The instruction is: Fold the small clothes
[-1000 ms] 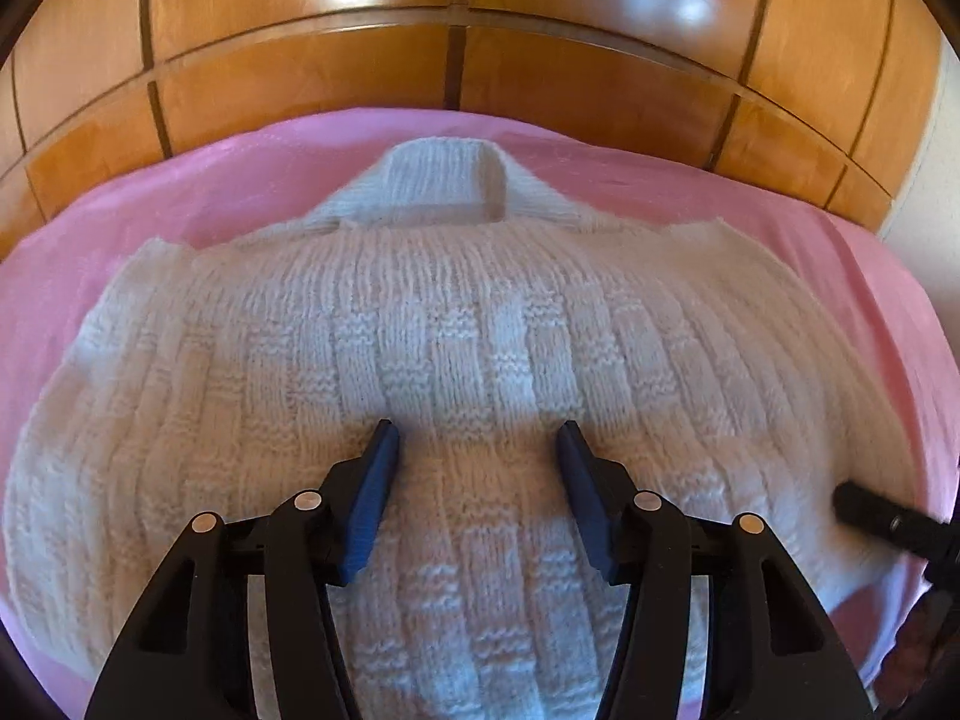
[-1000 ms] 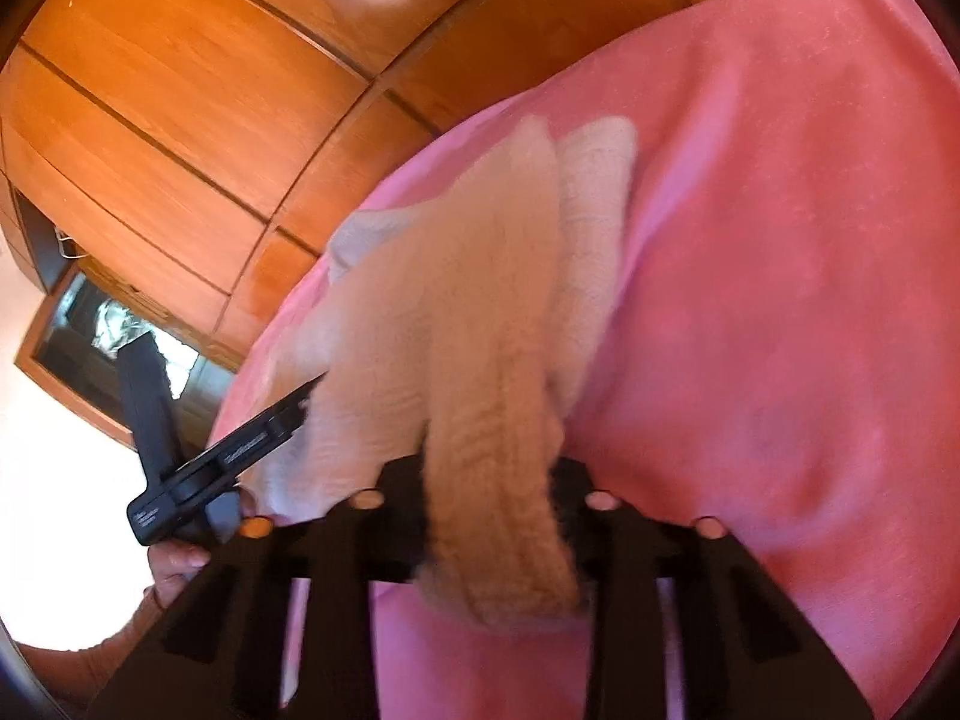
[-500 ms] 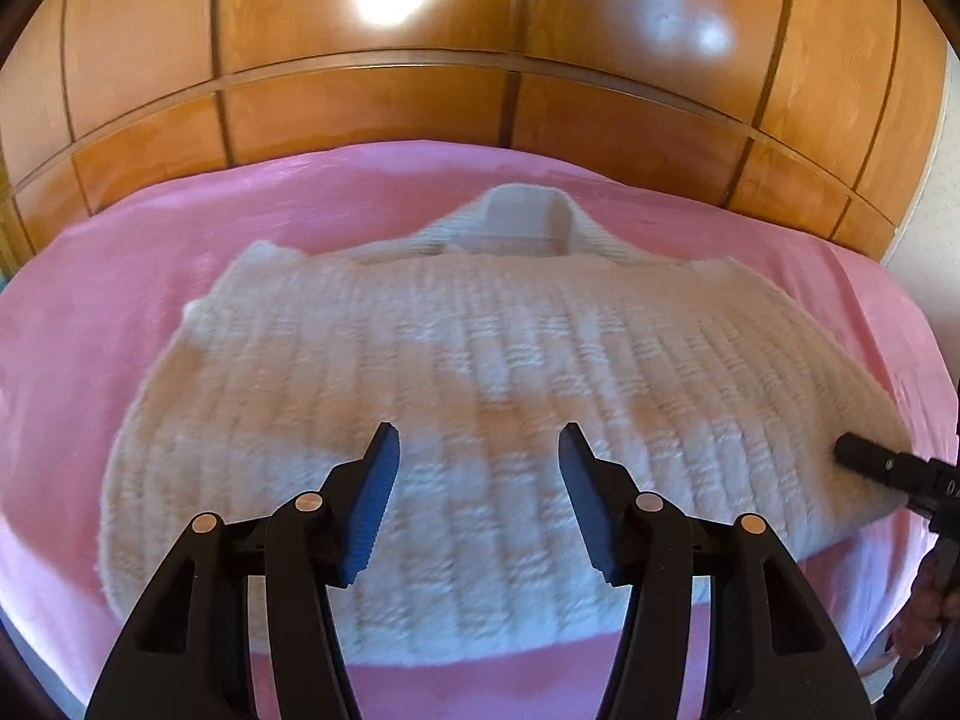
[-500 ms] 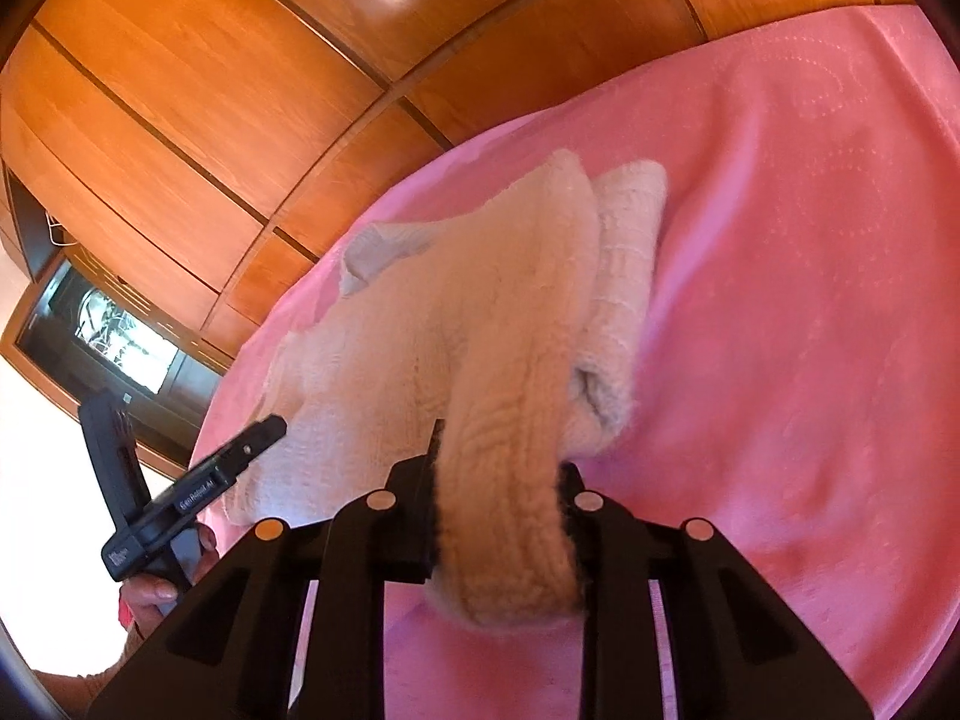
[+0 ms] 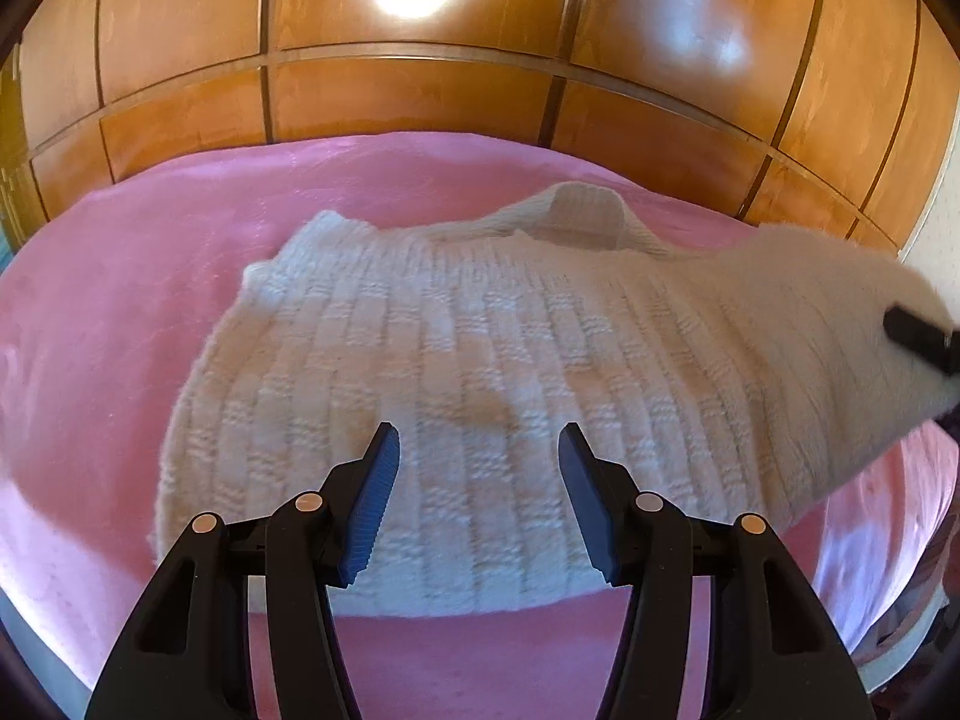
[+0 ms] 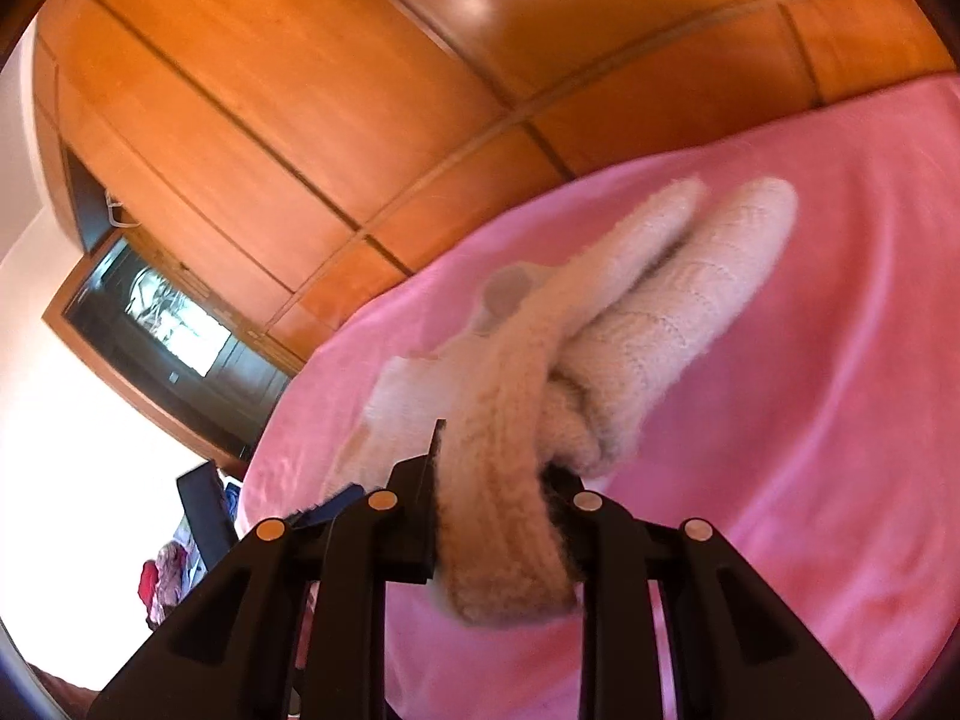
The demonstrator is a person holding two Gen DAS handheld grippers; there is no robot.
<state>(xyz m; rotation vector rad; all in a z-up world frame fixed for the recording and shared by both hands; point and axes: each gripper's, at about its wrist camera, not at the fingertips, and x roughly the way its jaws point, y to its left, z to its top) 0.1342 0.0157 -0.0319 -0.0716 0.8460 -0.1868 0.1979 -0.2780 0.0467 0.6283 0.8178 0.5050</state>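
Observation:
A white knitted sweater point(image 5: 480, 330) lies spread on a pink blanket point(image 5: 120, 300), its collar toward the wooden wall. My left gripper point(image 5: 478, 444) hangs open above the sweater's near hem, with nothing between its blue pads. Off the right edge of the left wrist view, the sweater's right side rises toward one black finger of my right gripper point(image 5: 918, 336). In the right wrist view, my right gripper point(image 6: 495, 462) is shut on a thick fold of the sweater point(image 6: 678, 300) and holds it up over the blanket point(image 6: 810, 360).
A glossy wooden panelled wall point(image 5: 420, 90) stands right behind the bed. In the right wrist view a dark framed screen point(image 6: 174, 330) is set in that wall at the left. Some coloured clothes point(image 6: 162, 588) lie low at the far left.
My left gripper has drawn back from the sweater and left, so more blanket shows. The right gripper has risen with the fold, lifting the sweater's right side off the blanket.

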